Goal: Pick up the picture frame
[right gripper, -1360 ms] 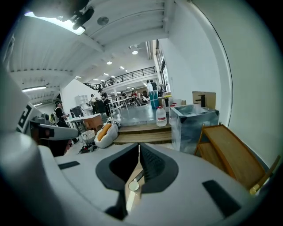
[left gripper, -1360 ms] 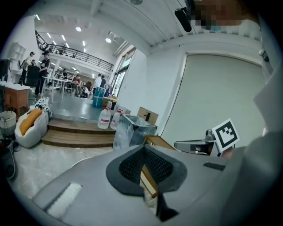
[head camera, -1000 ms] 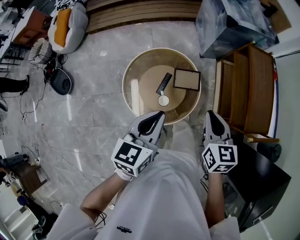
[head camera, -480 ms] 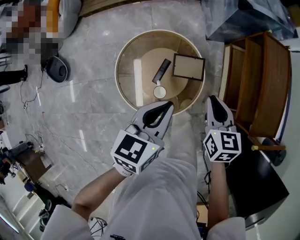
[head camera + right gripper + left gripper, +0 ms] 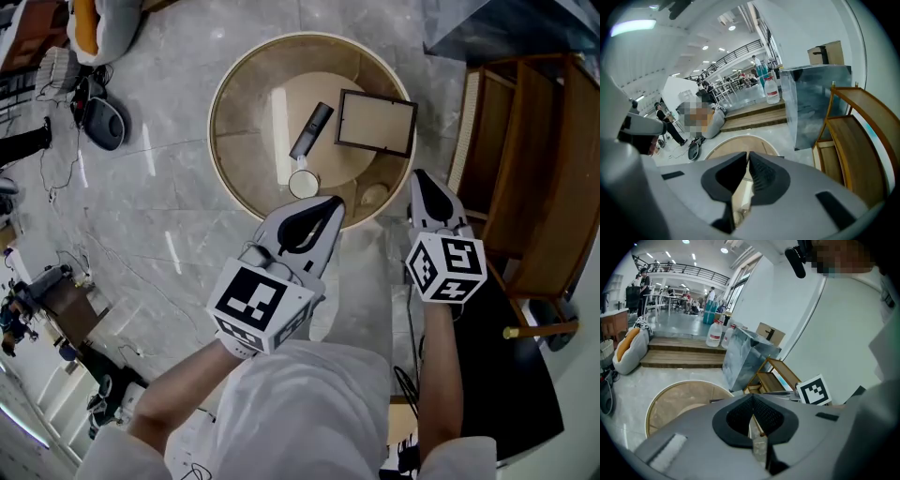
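The picture frame (image 5: 375, 123), dark-edged with a tan inside, lies flat on the right part of a round glass-topped table (image 5: 234, 112). A dark remote (image 5: 310, 131) and a small white round thing (image 5: 303, 184) lie to the frame's left. My left gripper (image 5: 333, 203) is shut and empty, its tip over the table's near rim. My right gripper (image 5: 418, 176) is shut and empty, just off the rim, below the frame's right corner. The left gripper view shows shut jaws (image 5: 752, 397) over the table (image 5: 670, 399); the right gripper view shows the same (image 5: 748, 153).
A wooden shelf unit (image 5: 525, 169) stands close on the table's right, with a black case (image 5: 506, 366) nearer me. A wrapped blue-grey box (image 5: 506, 23) is at the back right. A dark round device (image 5: 103, 122) and cables lie on the marble floor at left.
Both grippers have come down and forward towards the table, which now looks larger and nearer. Their jaws stayed shut and empty. The frame has not moved on the table.
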{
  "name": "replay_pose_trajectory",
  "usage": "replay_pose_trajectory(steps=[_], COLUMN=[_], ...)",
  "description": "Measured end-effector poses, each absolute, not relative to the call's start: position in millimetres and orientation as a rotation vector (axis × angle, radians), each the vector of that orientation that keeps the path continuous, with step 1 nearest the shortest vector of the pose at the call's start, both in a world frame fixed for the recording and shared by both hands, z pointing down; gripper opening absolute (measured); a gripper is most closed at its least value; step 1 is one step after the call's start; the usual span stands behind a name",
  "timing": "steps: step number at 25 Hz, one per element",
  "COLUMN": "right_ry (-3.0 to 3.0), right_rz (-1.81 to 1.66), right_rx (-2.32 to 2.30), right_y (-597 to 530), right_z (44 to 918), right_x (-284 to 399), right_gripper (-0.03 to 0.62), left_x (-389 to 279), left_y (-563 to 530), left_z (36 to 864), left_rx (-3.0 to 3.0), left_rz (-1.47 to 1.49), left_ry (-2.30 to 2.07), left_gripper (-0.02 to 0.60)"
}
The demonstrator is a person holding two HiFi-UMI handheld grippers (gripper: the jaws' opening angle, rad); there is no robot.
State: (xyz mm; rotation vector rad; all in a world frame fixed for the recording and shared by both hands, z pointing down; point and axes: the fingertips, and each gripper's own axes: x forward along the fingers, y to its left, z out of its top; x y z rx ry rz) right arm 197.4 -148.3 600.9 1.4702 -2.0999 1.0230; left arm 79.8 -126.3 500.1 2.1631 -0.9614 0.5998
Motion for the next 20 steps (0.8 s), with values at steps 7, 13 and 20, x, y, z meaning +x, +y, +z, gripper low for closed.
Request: replay_pose_trajectory(steps=[7,13,20], right_ry=[-2.066,-2.019,-1.930], right_rz=[0.984,1.007,1.039], right_rx=[1.393,1.339,1.340], right_y=[-161.9,-169.3,-175.4], right_z=[675.6,739.1,809.7], right_x=[207.8,216.1,228.8], right_gripper=[0.009,0.067,0.067], left_x=[92.7,101.4,111.9], left_y=[-144.1,-151.3,-153.8], left_z=[569.0,628.4,690.3], left_rx=[2.114,2.074,2.037], left_rz=[0.643,0.653,0.663], left_ry=[-0.974,-0.980,-0.985], left_gripper=[0.003,0.003,0.003])
